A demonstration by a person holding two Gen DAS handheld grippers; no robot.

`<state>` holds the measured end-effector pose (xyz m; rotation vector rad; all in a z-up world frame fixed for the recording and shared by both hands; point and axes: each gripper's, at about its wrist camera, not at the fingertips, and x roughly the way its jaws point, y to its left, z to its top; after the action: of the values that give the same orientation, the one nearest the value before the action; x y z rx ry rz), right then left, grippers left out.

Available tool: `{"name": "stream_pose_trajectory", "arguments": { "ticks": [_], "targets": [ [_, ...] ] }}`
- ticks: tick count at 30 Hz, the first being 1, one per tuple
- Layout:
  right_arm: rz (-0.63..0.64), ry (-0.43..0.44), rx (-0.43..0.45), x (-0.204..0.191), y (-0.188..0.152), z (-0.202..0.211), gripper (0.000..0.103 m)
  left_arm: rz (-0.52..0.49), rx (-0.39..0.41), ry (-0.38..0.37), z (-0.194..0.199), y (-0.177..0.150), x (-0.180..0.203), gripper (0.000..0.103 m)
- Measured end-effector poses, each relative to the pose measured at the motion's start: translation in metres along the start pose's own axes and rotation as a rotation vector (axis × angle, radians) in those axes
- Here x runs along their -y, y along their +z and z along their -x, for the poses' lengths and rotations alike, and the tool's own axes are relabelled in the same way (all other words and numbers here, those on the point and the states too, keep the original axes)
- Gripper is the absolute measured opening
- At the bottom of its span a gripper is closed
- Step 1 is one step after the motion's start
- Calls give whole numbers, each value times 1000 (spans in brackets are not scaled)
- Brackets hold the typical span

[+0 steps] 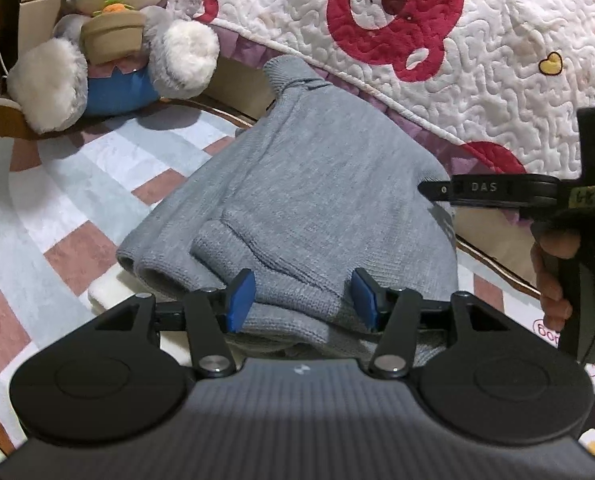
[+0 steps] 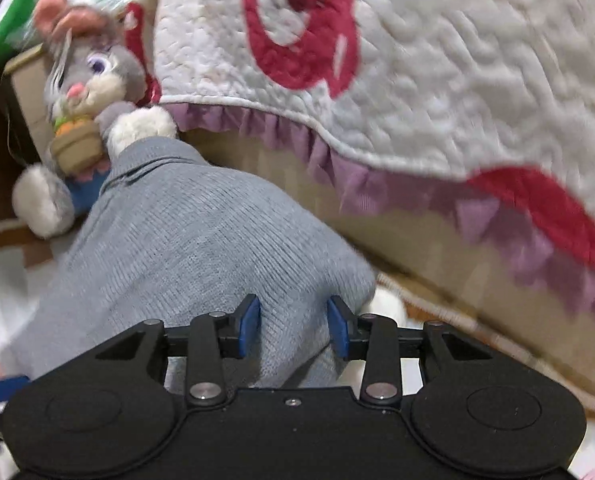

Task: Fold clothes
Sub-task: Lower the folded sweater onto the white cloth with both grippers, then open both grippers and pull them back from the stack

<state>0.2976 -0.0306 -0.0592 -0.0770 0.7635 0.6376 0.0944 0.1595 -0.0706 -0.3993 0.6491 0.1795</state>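
Note:
A grey knit sweater (image 1: 317,184) lies folded on a checked sheet (image 1: 57,208), its collar pointing away towards the quilt. My left gripper (image 1: 303,300) rests at the near hem, blue pads apart, with a fold of knit lying loosely between them. My right gripper (image 2: 293,326) is at the sweater's (image 2: 201,240) right edge, and a hump of fabric fills the gap between its spread pads without looking squeezed. The left wrist view shows a black finger (image 1: 477,189) of that gripper reaching over the sweater's right side, with a person's hand (image 1: 553,280) behind it.
A plush rabbit (image 1: 113,40) holding a pot sits at the far left, just past the collar. A white quilt (image 1: 457,60) with red bears and a purple frill hangs over the edge behind and to the right. The right wrist view is blurred.

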Motion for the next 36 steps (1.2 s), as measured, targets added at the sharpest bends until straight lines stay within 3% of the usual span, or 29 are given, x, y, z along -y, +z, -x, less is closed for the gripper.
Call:
{"name": "stream_pose_trajectory", "arguments": {
  "ticks": [6,8,12,15,17,20,23,27,33,36],
  "targets": [
    [66,136,8,-38,-44,33,44,56,-25,-5,2,2,-10,54],
    [105,144,-2,-51,-65,43,39,75,-43,-4,2,2,-13,60],
    [108,161,-46,-53,-94,65,32,57,-53,28,9,1,-8,64],
    [104,245,-116,-49,-115,79,32,66,-26,35,23,1,-4,72],
    [53,231,-84,-41,-126,95,34,56,-29,51,31,0,2,81],
    [-44,220,-34,-26,-133,118,46,2,-51,100,37,-6,19,81],
    [-34,168,9,-17,-138,147,54,-33,-62,152,47,-9,42,92],
    [-15,137,42,-9,-146,181,55,-81,-85,223,59,-17,74,93],
    [-28,66,91,-2,-165,223,60,-151,-124,235,79,-43,107,94],
    [-53,40,125,1,-174,240,70,-190,-130,241,91,-56,121,103]
  ]
}}
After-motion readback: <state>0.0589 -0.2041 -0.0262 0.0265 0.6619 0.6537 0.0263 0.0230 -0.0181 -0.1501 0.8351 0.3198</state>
